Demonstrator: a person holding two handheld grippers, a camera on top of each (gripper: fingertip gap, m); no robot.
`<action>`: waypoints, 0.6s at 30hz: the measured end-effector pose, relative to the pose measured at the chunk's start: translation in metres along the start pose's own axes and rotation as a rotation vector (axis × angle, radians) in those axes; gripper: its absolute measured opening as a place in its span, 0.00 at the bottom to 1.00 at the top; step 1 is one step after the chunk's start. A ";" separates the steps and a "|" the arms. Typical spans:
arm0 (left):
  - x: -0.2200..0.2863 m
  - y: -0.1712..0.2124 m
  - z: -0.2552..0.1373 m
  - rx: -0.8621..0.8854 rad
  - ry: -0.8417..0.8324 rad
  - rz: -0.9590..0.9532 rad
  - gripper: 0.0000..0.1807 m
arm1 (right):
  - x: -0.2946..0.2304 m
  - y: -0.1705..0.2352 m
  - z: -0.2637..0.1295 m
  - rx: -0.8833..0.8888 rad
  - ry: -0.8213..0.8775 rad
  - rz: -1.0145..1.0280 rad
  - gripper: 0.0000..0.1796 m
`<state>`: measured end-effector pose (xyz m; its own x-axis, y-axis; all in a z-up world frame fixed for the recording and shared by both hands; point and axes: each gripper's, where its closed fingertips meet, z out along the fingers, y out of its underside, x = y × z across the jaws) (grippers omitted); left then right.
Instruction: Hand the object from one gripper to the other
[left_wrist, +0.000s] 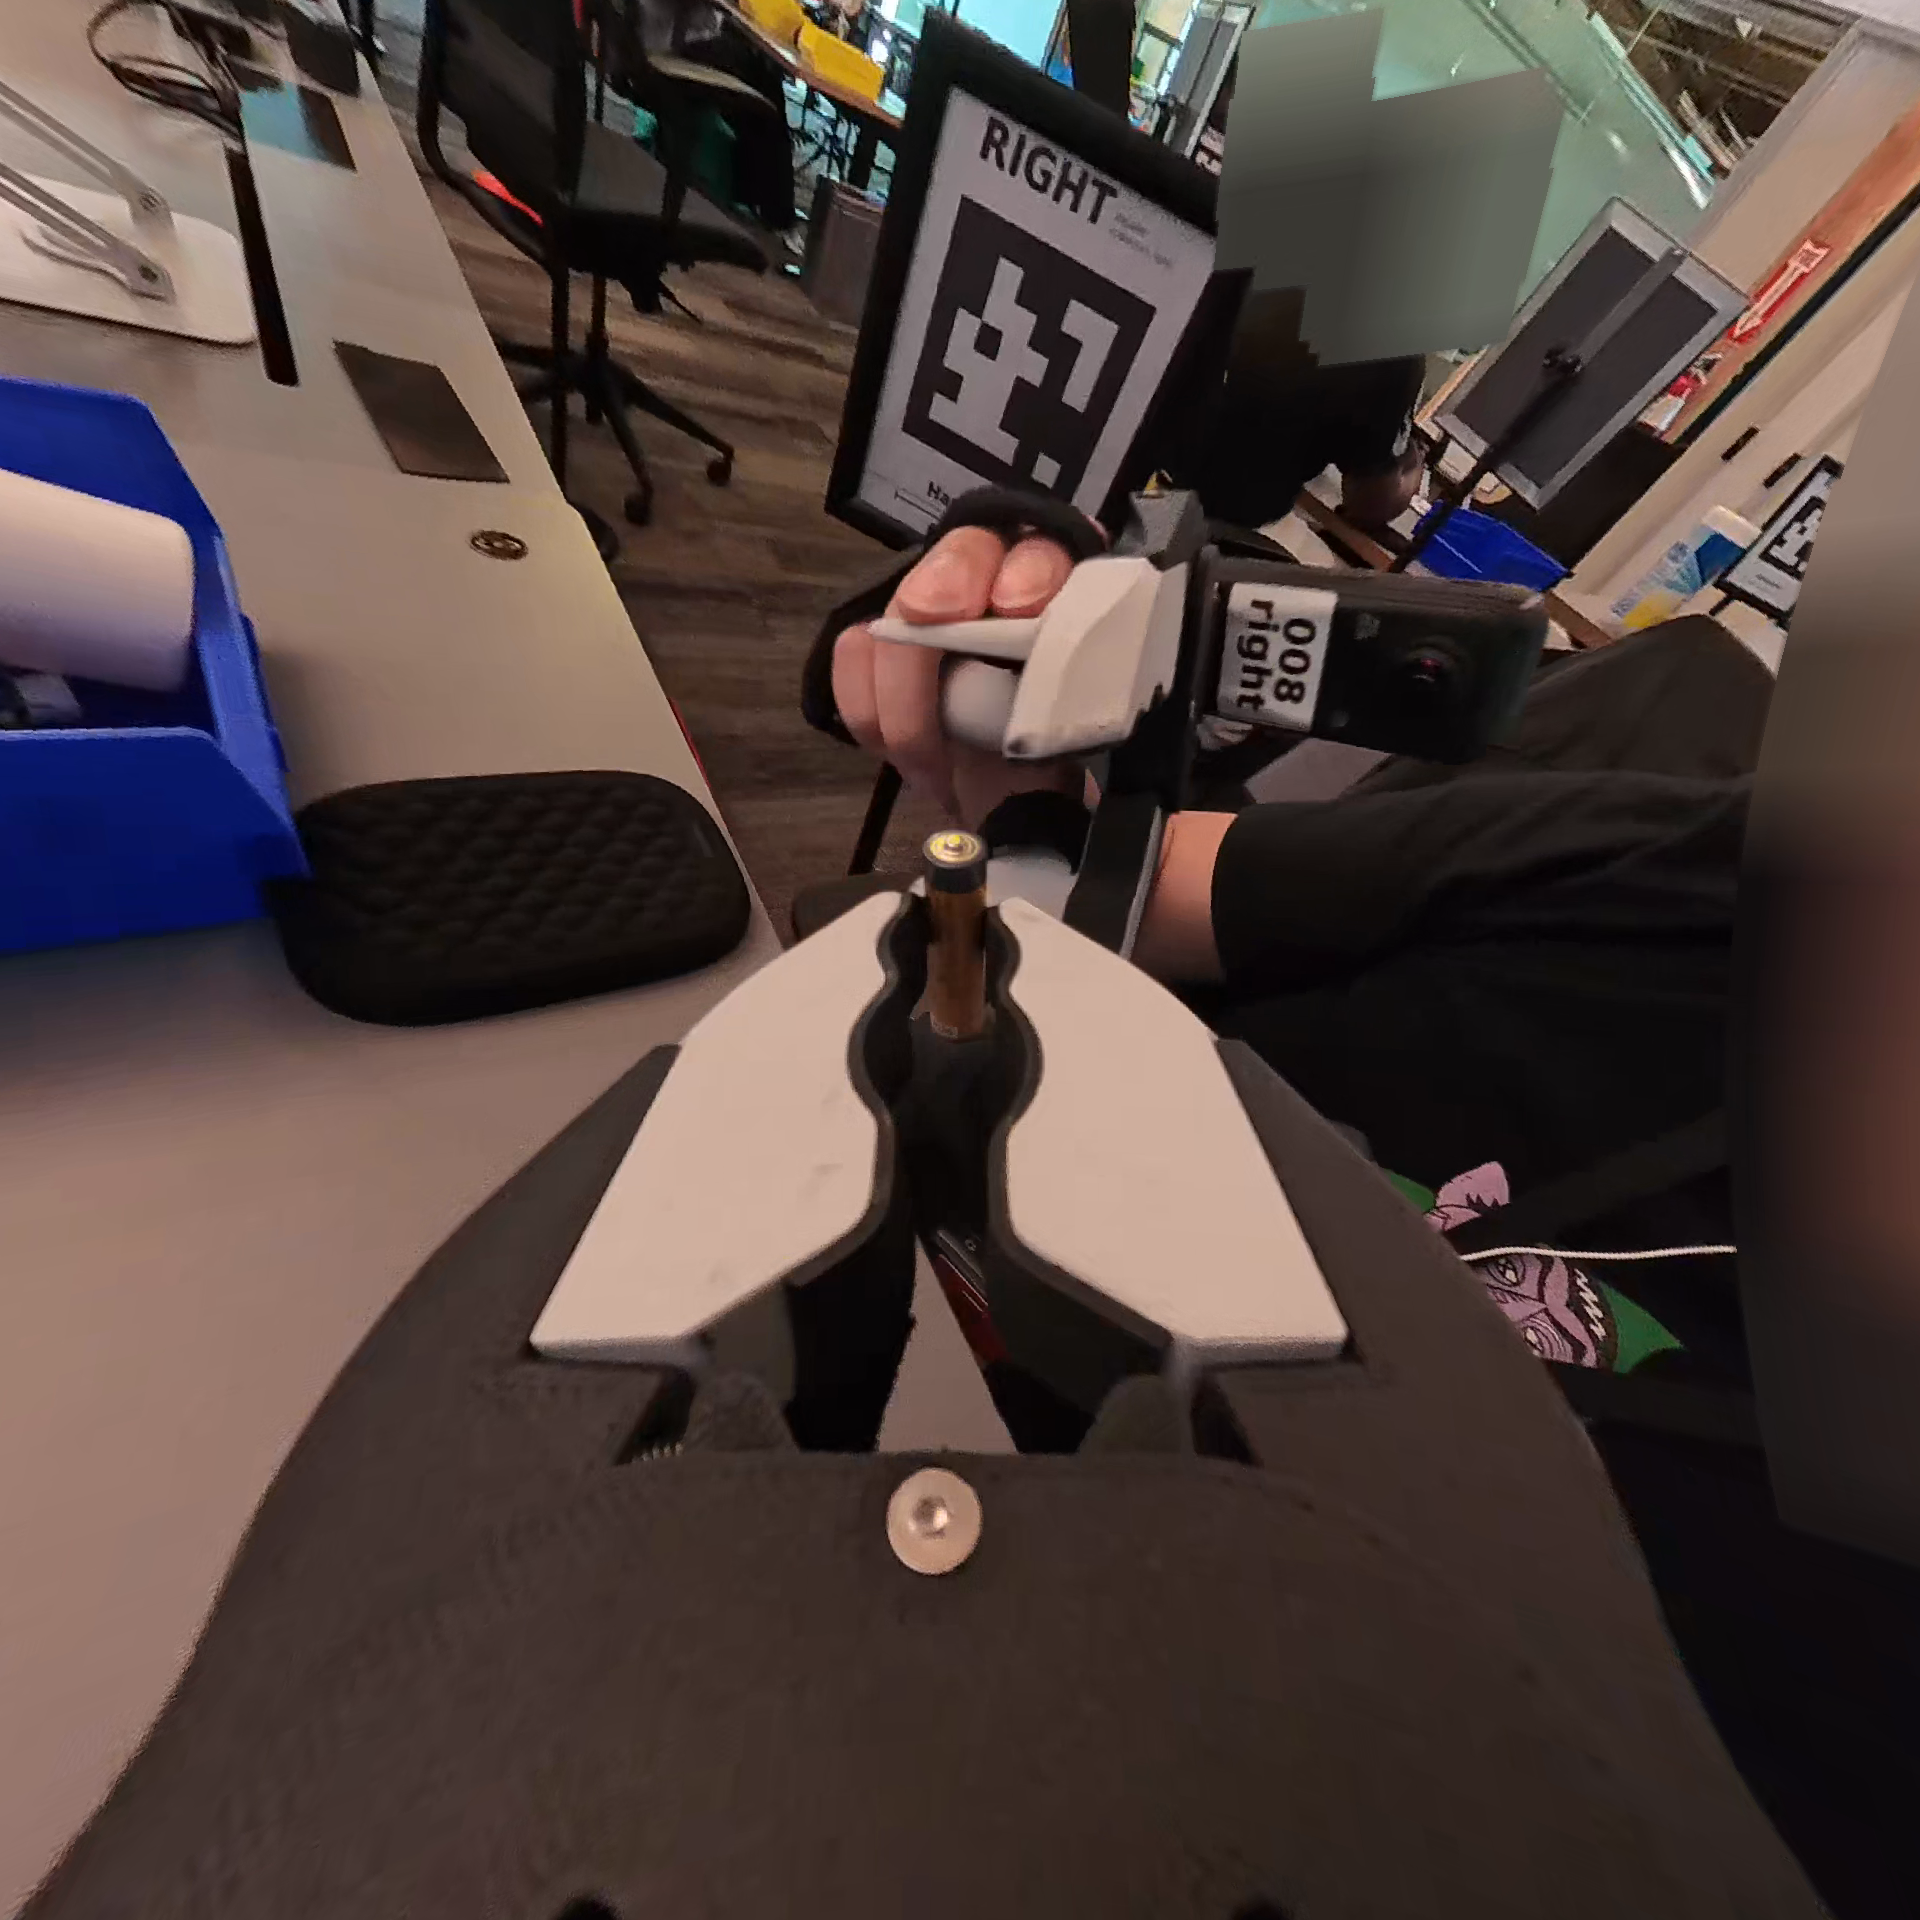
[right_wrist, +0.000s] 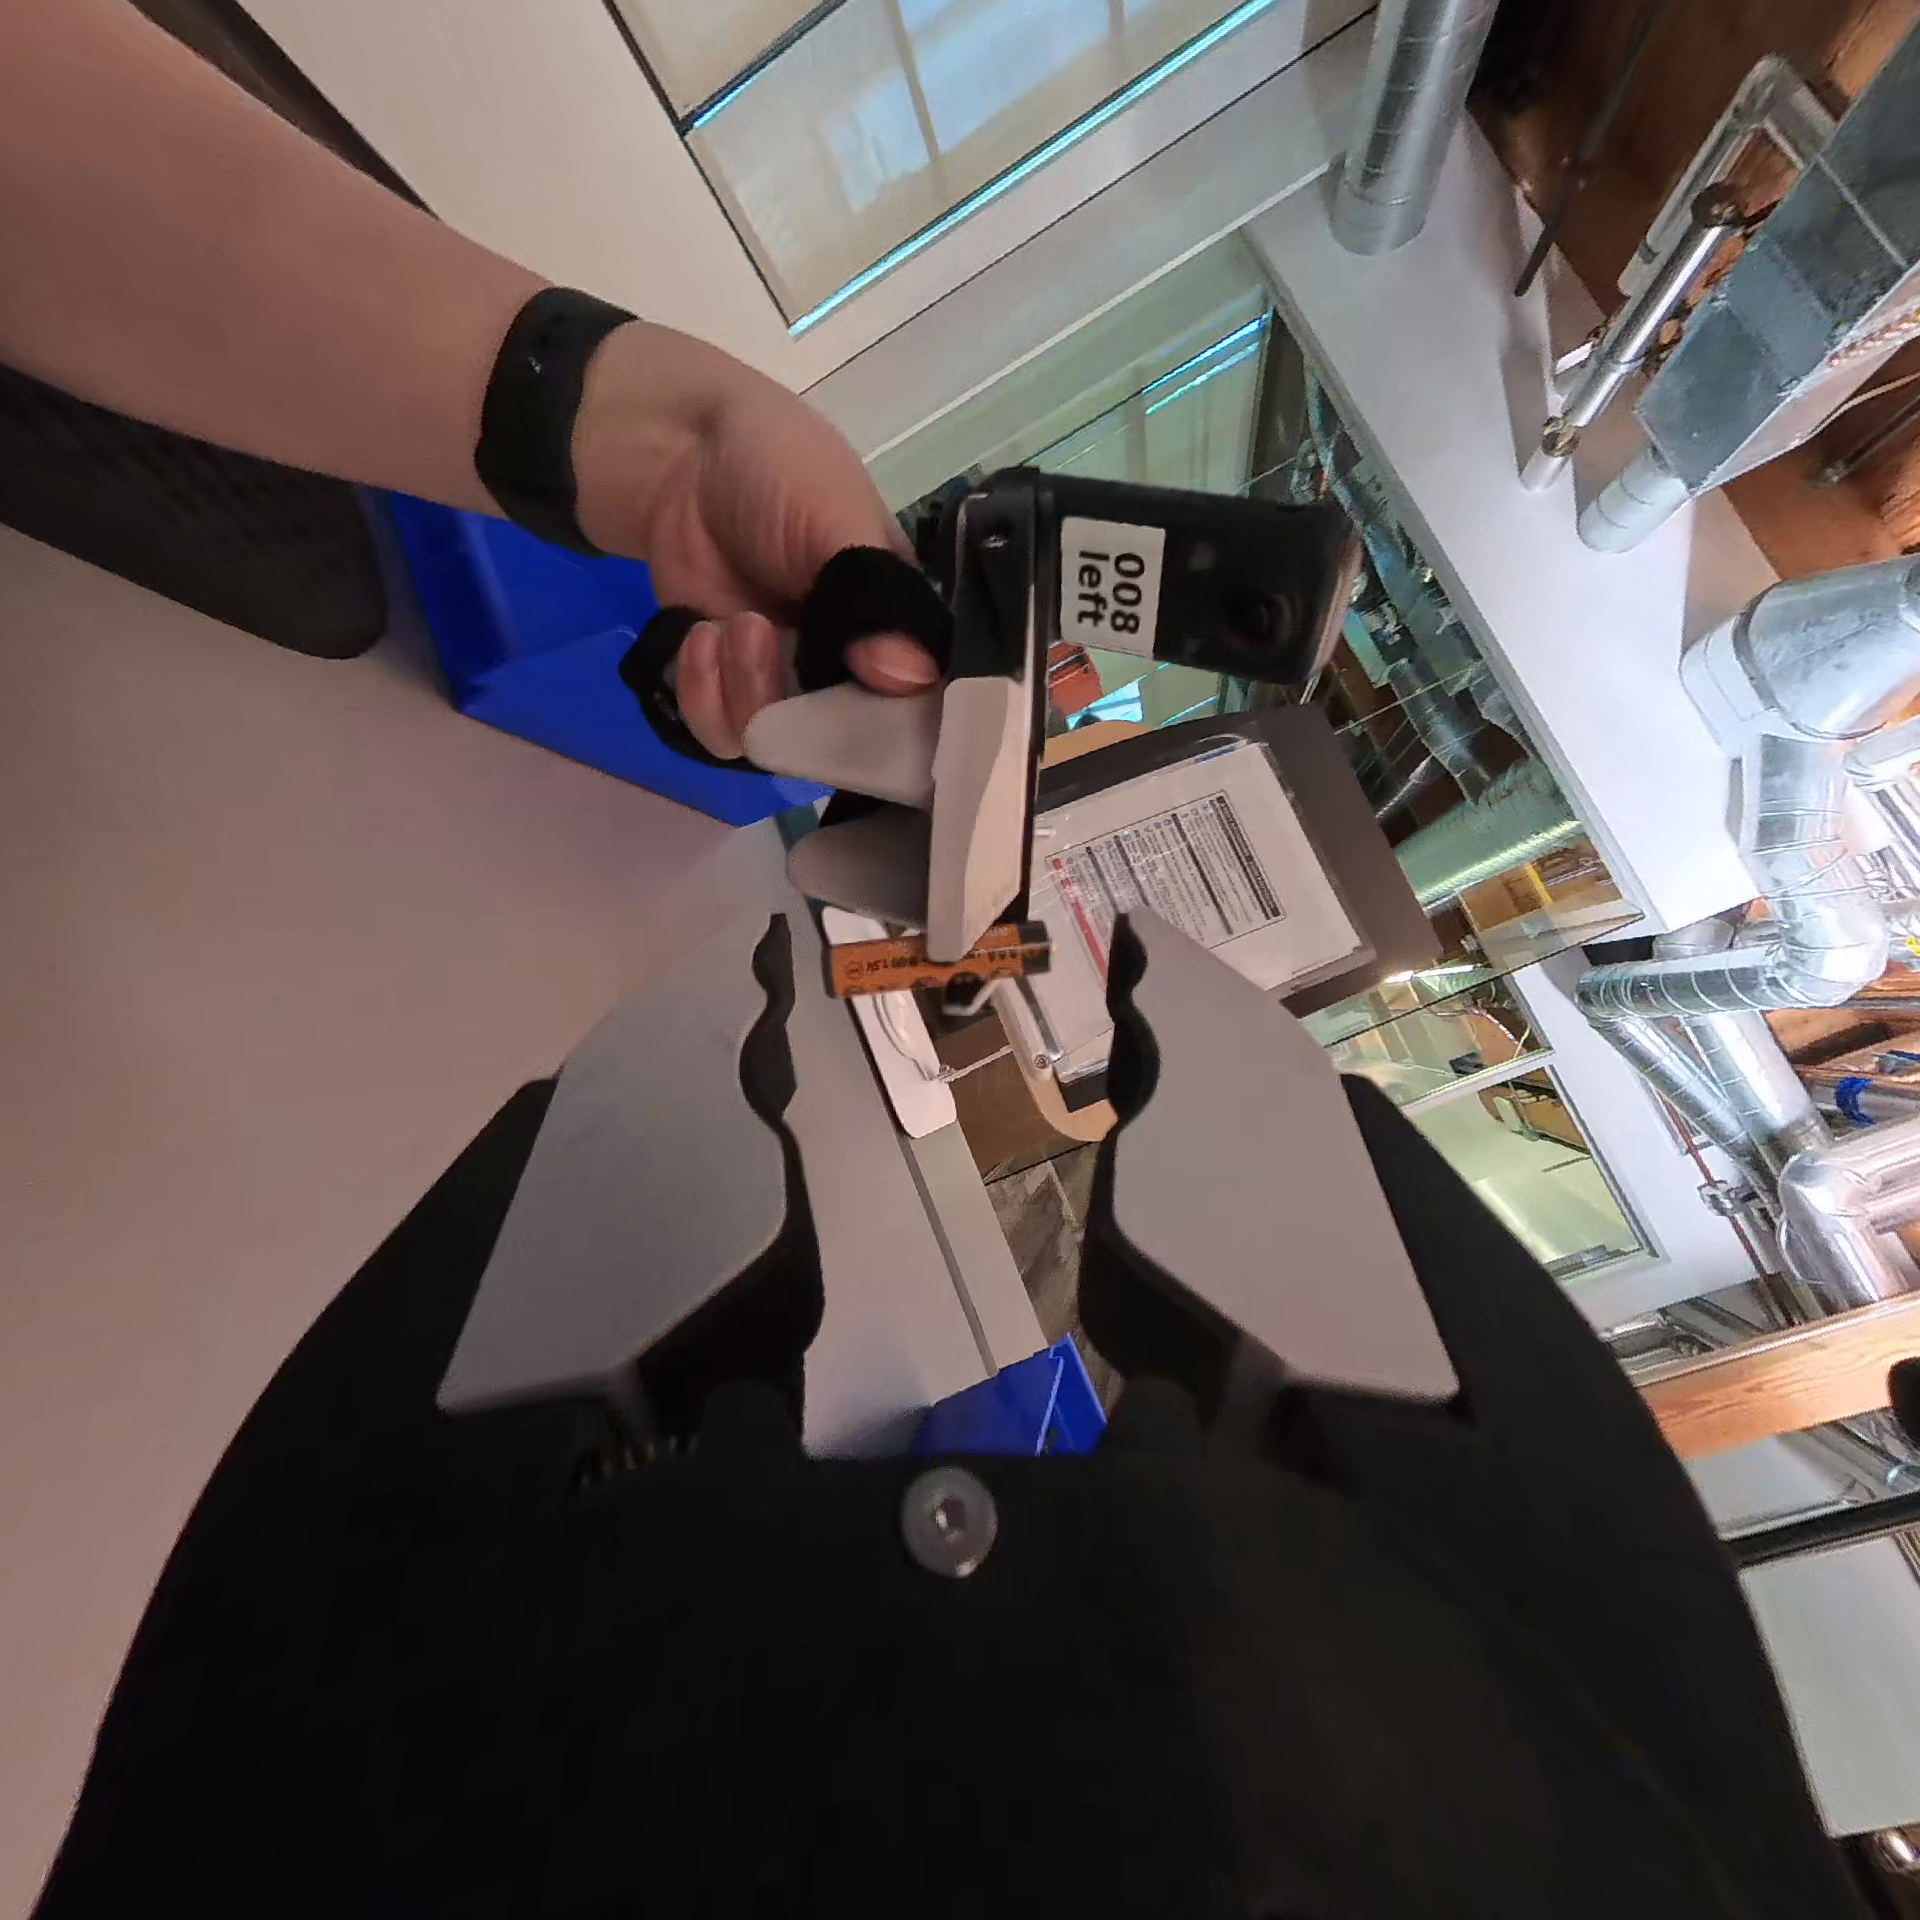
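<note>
Left claw (left_wrist: 951, 914) clenched on smooth cylindrical copper-black battery (left_wrist: 956, 940); right claw (right_wrist: 940, 971) released, scalloped pads apart.

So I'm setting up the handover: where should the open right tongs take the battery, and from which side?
Take the battery by the bare orange end that sticks out beside the left tongs, which pinch its middle. It lies crosswise between the open right tongs, so come straight on, fingers either side of that end.

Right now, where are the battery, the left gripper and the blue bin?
battery (left_wrist: 956, 940): left wrist view, middle of its copper body.
left gripper (left_wrist: 951, 914): left wrist view, midway between its fingertips, shut on the battery.
blue bin (left_wrist: 135, 821): left wrist view, its front wall.
</note>
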<state>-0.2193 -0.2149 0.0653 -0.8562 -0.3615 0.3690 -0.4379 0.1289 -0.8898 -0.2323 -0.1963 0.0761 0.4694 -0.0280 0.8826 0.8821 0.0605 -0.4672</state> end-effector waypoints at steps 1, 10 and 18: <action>0.002 0.002 0.002 -0.010 0.006 0.000 0.05 | -0.001 0.001 0.001 -0.004 -0.012 0.003 0.33; 0.009 0.004 0.007 -0.023 0.046 0.028 0.05 | -0.008 0.005 0.003 -0.044 -0.049 0.015 0.26; -0.004 -0.021 -0.011 0.090 -0.215 0.424 0.26 | 0.024 0.025 -0.009 0.157 -0.172 0.985 0.26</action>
<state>-0.2095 -0.2062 0.0852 -0.8736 -0.4787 -0.0872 -0.0285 0.2292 -0.9730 -0.1986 -0.2040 0.0853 0.9624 0.2487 0.1090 0.0838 0.1099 -0.9904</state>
